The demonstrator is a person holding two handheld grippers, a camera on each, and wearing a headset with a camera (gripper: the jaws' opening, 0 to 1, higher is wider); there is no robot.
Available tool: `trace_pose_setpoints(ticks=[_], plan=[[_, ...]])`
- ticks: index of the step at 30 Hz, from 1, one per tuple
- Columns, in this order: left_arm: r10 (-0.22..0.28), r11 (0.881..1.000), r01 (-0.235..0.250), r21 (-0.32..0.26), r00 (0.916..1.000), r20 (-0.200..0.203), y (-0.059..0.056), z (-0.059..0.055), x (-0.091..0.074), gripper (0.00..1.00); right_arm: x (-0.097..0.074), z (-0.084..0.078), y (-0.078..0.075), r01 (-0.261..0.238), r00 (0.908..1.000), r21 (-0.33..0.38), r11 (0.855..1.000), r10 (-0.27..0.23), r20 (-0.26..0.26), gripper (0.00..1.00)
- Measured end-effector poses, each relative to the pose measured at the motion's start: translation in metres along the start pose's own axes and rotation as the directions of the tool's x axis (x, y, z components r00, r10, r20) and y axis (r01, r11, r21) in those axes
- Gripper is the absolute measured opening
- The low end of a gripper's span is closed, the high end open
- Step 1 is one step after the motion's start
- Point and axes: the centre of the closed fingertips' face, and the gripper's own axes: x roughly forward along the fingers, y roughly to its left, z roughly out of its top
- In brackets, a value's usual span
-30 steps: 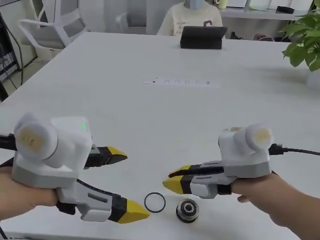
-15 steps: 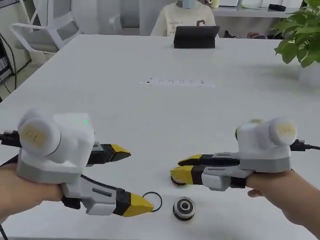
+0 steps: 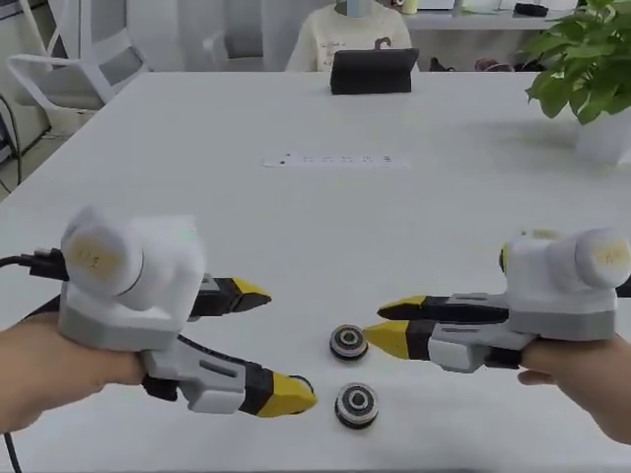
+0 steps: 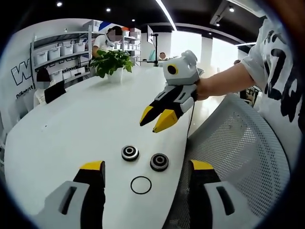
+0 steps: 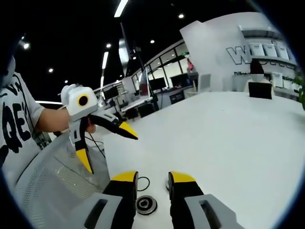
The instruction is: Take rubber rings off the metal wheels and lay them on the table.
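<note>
White surface [image 3: 325, 227] running long and pale to a power strip [image 3: 335, 160] and a dark tablet [image 3: 373, 71] at the far end, and the action is down at the near edge. Look at the left gripper [image 3: 266, 345]: spread wide, nothing between the jaws. Over comes the right gripper [image 3: 383, 323], barely parted, also holding nothing, its tips just beside the farther metal wheel [image 3: 348, 342]. Close to the edge sits the nearer metal wheel [image 3: 356, 404]. One rubber ring [image 4: 141, 185] lies flat and free on the surface, near both wheels, so one wheel is likely stripped; which one is too small to tell. The smart play, I'd say: pin the ringed wheel by its hub with one gripper, slip a single jaw tip of the other under the rubber and roll it off rather than yank. The count: two wheels, one loose ring, two grippers.
</note>
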Motion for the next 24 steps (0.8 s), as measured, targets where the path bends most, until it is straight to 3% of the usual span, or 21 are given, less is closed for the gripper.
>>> trace_pose_setpoints(ticks=[10, 24], plan=[[-0.031, 0.999, 0.032, 0.033, 0.9994, -0.013, -0.008, 0.003, 0.016, 0.66, -0.010, -0.014, -0.001, 0.016, 0.9999, -0.020, 1.000, -0.016, -0.004, 0.28], [-0.067, 0.996, 0.070, 0.054, 0.9960, -0.059, -0.016, -0.006, 0.039, 0.61, -0.008, -0.039, 0.003, -0.013, 0.9992, -0.093, 0.996, 0.009, -0.039, 0.32]])
